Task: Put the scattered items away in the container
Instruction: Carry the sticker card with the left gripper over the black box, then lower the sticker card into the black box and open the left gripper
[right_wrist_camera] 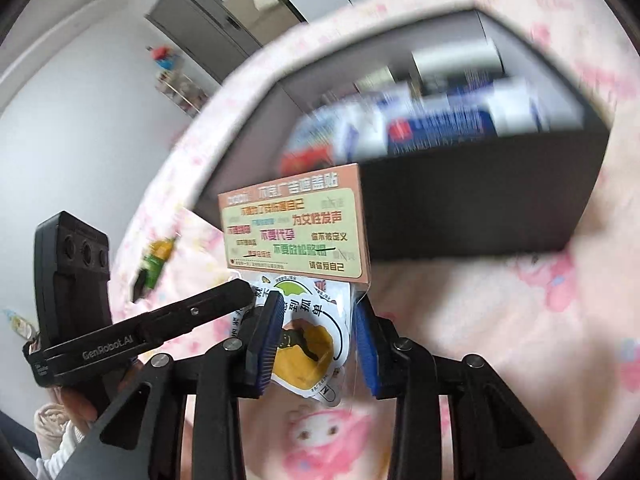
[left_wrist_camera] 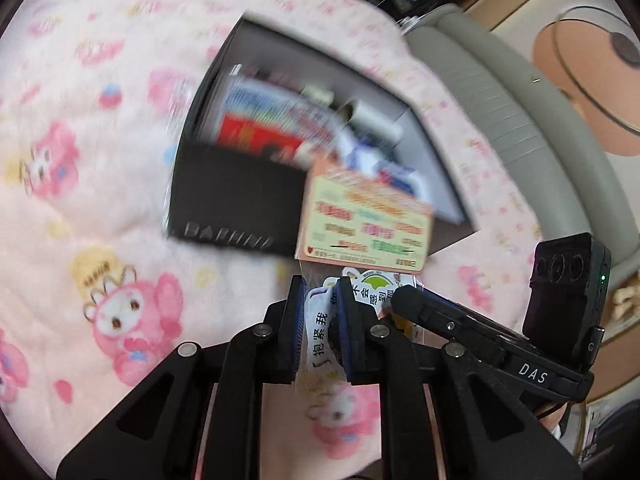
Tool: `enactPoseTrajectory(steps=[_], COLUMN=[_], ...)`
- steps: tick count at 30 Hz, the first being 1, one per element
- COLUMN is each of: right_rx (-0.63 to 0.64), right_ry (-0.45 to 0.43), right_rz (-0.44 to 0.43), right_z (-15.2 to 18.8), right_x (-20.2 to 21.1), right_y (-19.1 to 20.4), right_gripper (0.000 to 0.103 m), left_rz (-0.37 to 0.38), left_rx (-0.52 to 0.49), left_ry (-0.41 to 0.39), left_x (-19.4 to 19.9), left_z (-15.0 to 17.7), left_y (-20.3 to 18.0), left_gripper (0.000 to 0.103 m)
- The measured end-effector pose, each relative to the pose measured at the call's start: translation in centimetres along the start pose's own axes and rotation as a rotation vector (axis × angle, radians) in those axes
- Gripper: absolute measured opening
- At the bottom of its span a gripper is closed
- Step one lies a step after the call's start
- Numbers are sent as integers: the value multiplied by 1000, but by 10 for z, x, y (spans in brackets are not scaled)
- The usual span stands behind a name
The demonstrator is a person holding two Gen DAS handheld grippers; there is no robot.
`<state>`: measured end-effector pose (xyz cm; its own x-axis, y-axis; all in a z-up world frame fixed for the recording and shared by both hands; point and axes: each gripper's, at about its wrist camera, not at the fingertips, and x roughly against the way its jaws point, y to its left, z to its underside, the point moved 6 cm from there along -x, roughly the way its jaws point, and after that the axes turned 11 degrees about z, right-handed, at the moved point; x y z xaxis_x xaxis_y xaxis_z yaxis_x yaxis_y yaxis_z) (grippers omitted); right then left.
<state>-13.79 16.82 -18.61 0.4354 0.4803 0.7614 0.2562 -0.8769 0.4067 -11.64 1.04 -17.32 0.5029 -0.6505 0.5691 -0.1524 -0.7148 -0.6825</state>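
two grippers on one sticker pack [left_wrist_camera: 366, 220], held up just near of the black box [left_wrist_camera: 236, 196] on the pink cartoon blanket [left_wrist_camera: 80, 120]. left gripper [left_wrist_camera: 318, 304]: jaws nearly closed, blue pads pinching the pack's clear lower part with its white printed stickers. right gripper [right_wrist_camera: 316, 320]: jaws partly open, the pack's lower part with a yellow round sticker between them; left pad touching it, right pad seemingly just apart from the film, contact hard to tell. pack's peach header card upright above both sets of jaws, overlapping the box's near wall in both views. box open on top, already holding blurred red, blue and white packages [right_wrist_camera: 432, 124]. small green bottle [right_wrist_camera: 154, 260] lying on the blanket at far left in the right wrist view, well apart from the box. other gripper's black arm crossing into each view from the side.
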Motion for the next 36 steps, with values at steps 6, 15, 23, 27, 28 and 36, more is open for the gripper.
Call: enactPoseTrajectory(steps=[6, 15, 23, 27, 28, 36], right_rx=[67, 121, 166, 144, 119, 126], right_ry=[-81, -6, 104, 13, -7, 47], right_rz=[-9, 100, 166, 208, 212, 333], right_z=[-51, -124, -121, -126, -128, -114], right_x=[26, -30, -81, -69, -64, -80], right_y=[19, 23, 21, 13, 9, 3], right_gripper=[31, 31, 31, 31, 31, 31], left_rz=[-12, -151, -339, -332, -333, -266], left_rx=[-85, -7, -33, -20, -22, -32], left_ry=[-57, 16, 93, 53, 50, 41], left_x=[12, -37, -54, -44, -43, -45], left_z=[-59, -130, -131, -128, -127, -118], left_y=[-28, 7, 30, 36, 37, 31], left_gripper=[14, 14, 40, 40, 39, 39])
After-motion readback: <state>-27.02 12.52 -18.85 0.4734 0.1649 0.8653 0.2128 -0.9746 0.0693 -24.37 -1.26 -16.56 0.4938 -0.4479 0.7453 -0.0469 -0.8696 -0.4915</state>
